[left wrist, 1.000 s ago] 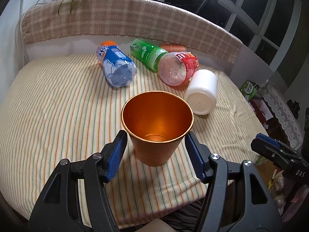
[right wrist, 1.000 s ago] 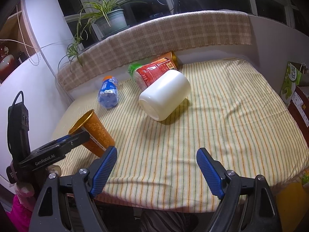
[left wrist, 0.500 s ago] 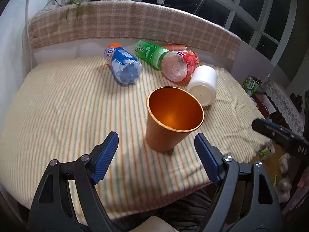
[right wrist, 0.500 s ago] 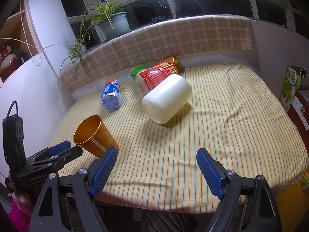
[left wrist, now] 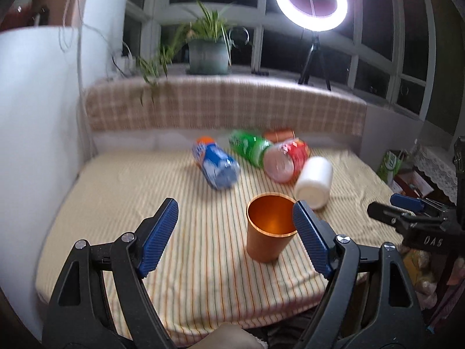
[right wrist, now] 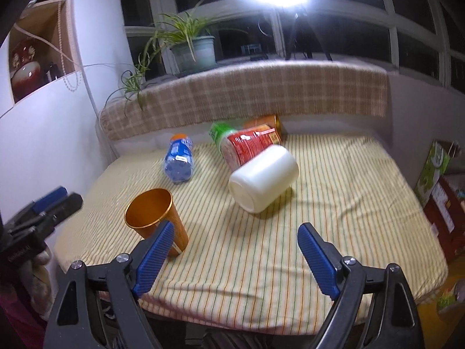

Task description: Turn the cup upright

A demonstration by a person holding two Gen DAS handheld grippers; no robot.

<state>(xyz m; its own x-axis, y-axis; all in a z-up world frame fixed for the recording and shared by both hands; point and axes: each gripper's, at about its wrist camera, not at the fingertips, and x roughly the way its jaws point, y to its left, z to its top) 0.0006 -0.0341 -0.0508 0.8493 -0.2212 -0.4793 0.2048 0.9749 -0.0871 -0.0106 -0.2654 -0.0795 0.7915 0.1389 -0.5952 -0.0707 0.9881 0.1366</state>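
An orange metal cup stands upright, mouth up, on the striped tablecloth near the front edge; it also shows in the right wrist view. My left gripper is open and empty, drawn back from the cup, whose rim sits by the right finger. My right gripper is open and empty over the table's front edge, right of the cup. Its tip shows in the left wrist view.
A blue bottle, a green bottle, a red-labelled bottle and a white jar lie on their sides behind the cup. A checked backrest, a potted plant and a ring light stand behind.
My left gripper let go of the cup, opened wide and pulled back and up. The cup now stands free and upright. My right gripper also tilted up and drew back a little.
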